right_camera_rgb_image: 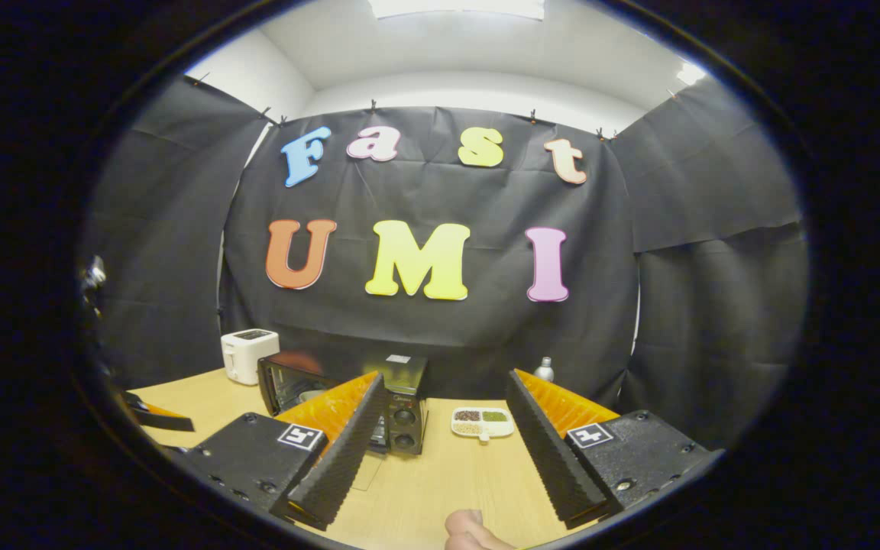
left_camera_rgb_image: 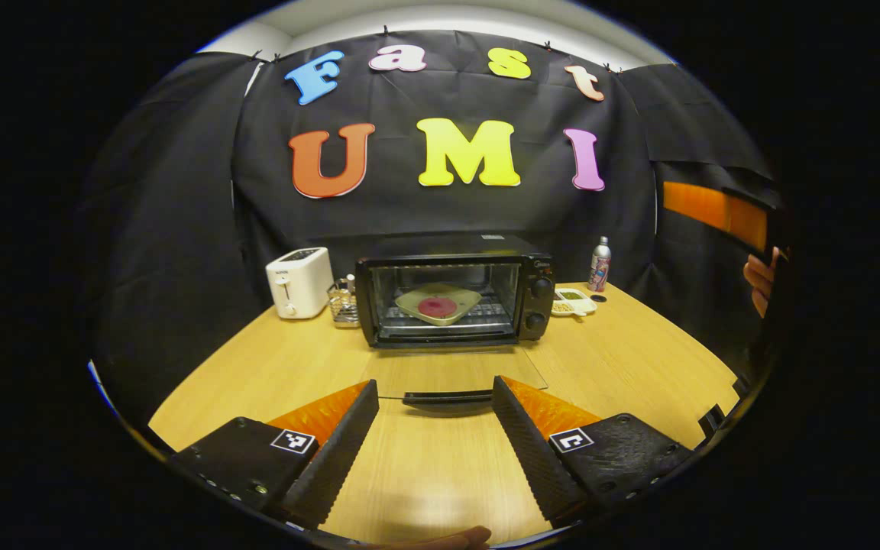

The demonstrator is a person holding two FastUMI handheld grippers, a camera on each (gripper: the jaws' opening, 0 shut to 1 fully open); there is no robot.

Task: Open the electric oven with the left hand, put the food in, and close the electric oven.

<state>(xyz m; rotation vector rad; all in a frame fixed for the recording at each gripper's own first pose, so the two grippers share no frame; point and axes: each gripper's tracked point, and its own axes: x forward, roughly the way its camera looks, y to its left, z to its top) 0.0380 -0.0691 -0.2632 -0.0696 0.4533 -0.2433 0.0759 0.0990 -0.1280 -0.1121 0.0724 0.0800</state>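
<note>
The electric oven (left_camera_rgb_image: 455, 299) stands toward the far middle of the desk (left_camera_rgb_image: 638, 359), its front facing the left gripper view. Its glass door (left_camera_rgb_image: 455, 373) is swung fully down and lies flat over the desk, with the dark handle (left_camera_rgb_image: 448, 397) at the near edge. Inside, on the wire rack, sits a pale plate (left_camera_rgb_image: 440, 304) tilted at an angle to the oven walls, carrying a round dark-red piece of food (left_camera_rgb_image: 438, 307). Two black knobs (left_camera_rgb_image: 539, 288) sit one above the other on the oven's right panel.

The left tongs (left_camera_rgb_image: 435, 409) hang just above the desk, near the door handle, spread wide with the handle lying between the two tips; neither finger touches it. A fingertip shows at the bottom rim of that view.

Left of the oven, a small glass holder (left_camera_rgb_image: 344, 304) stands just beside it, and a white toaster (left_camera_rgb_image: 299, 282) farther left. To the right of the oven lies a white divided dish (left_camera_rgb_image: 574, 302) with grains and green bits, and behind it a slim metal spray bottle (left_camera_rgb_image: 600, 264).

In the right gripper view, the right tongs (right_camera_rgb_image: 442, 416) are held higher and to the right of the oven (right_camera_rgb_image: 402, 405), spread wide and empty, with the divided dish (right_camera_rgb_image: 483, 422) seen between the fingers. At the right edge of the left gripper view, a hand (left_camera_rgb_image: 761, 281) holds the other gripper.
</note>
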